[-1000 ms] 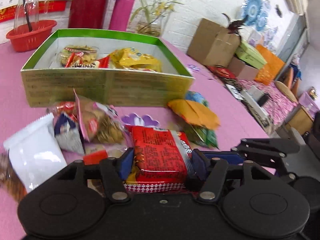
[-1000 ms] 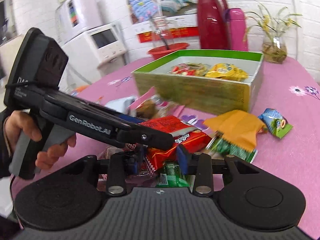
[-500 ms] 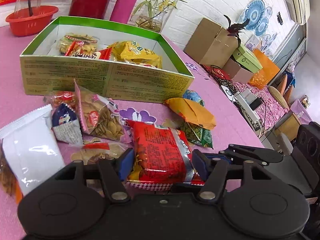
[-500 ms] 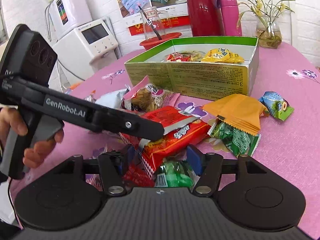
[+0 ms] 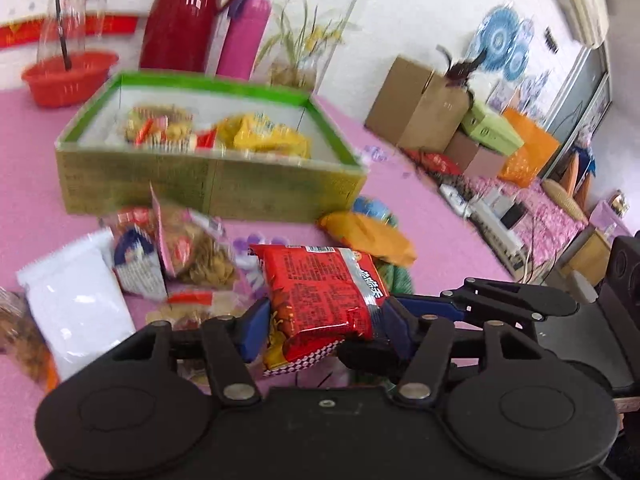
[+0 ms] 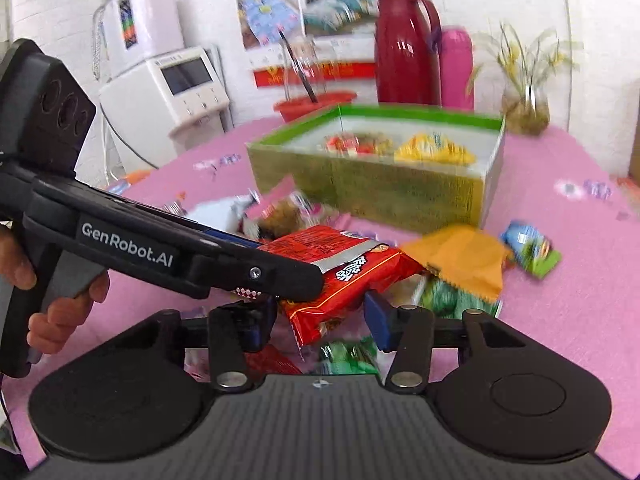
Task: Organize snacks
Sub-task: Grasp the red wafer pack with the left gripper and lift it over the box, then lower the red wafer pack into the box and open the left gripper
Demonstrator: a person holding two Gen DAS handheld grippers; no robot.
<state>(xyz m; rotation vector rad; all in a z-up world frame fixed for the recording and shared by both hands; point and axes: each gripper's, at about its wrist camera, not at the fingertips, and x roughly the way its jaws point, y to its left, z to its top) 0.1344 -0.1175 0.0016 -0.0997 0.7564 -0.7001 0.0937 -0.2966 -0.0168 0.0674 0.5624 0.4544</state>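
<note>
Your left gripper point(image 5: 324, 320) pinches the red snack packet point(image 5: 320, 296), jaws closing on it, lifted near the green box point(image 5: 208, 188). Your right gripper point(image 6: 316, 324) is closing too, jaws still spread around that packet's end, not pressing.

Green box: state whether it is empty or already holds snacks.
The green box holds snacks: a yellow packet and a red-and-yellow packet lie on its white floor. Much floor stays bare.
</note>
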